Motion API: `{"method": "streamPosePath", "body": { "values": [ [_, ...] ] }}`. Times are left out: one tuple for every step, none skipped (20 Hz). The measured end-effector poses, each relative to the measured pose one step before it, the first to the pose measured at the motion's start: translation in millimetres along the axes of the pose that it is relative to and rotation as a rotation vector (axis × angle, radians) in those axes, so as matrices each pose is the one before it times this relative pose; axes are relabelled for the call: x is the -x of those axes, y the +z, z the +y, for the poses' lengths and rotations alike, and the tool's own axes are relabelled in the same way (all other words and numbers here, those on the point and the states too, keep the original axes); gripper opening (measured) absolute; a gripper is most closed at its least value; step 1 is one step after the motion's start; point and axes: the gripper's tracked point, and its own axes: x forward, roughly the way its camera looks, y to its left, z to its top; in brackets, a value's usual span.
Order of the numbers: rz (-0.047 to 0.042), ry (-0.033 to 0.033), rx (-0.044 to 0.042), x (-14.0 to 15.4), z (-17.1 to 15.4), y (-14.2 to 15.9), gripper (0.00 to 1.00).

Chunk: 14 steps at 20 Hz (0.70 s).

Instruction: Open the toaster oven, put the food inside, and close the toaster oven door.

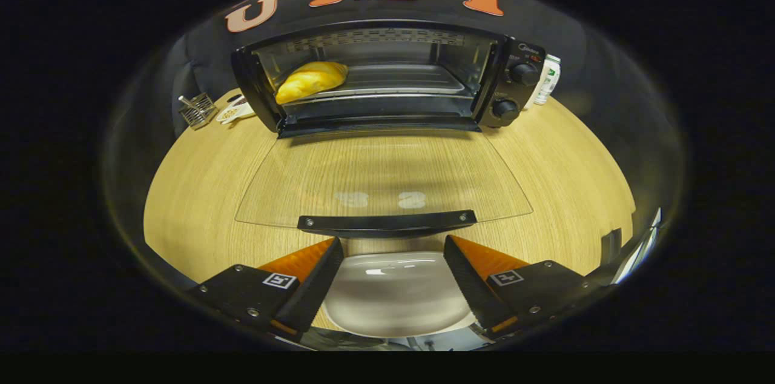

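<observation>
Standing on a pale wooden table [200,190], a wire basket [197,110] and a small patterned dish [236,110] sat at the far left, just beside the black toaster oven [375,78]. The oven's glass door [381,181] lay folded fully down toward the camera, its dark handle [386,222] just ahead of the fingertips. Inside the open cavity, a golden bread roll [311,80] rested on the rack at the left side, close to the left wall. Two round knobs [523,74] sat one above the other on the oven's right-hand control panel, and a white carton [548,78] stood just behind that corner. Nearer the camera, the gripper [393,248] was spread wide and held nothing, its fingers apart from the door handle, with an empty white plate [393,293] lying on the table between and below them.
</observation>
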Motion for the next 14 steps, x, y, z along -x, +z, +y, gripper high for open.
{"method": "streamPosePath", "body": {
  "values": [
    [-0.00618, 0.00069, -0.00019, 1.95, -0.41, 1.32, 1.0],
    [-0.00522, 0.00225, -0.00044, 2.28, 0.28, 2.02, 0.99],
    [-0.00894, 0.00413, -0.0025, 3.02, 0.45, 2.86, 1.0],
    [-0.01114, 0.00641, -0.00104, 3.25, 0.46, 2.97, 1.0],
    [-0.00856, 0.00691, -0.00084, 3.28, -0.93, 3.13, 1.0],
    [-0.00836, 0.0068, -0.00432, 2.38, -0.22, 3.53, 0.99],
    [-0.01237, 0.00525, -0.00646, 3.5, 0.63, 3.66, 0.99],
    [-0.00985, 0.00401, -0.00619, 3.42, 0.14, 5.23, 1.0],
    [-0.00837, 0.00271, -0.00638, 2.45, -0.77, 3.92, 1.0],
    [-0.00457, 0.00205, -0.00426, 10.59, 1.45, 0.07, 1.0],
    [-0.0025, -0.00084, -0.00139, 2.63, -0.02, 2.95, 1.0],
    [-0.00329, -0.00302, 0.00105, 1.94, -0.33, 2.82, 1.0],
    [-0.01193, -0.00106, 0.00198, 2.0, 1.18, 4.62, 1.0],
    [-0.00891, 0.00556, -0.00185, 1.79, 2.35, 4.15, 1.0]
  ]
}}
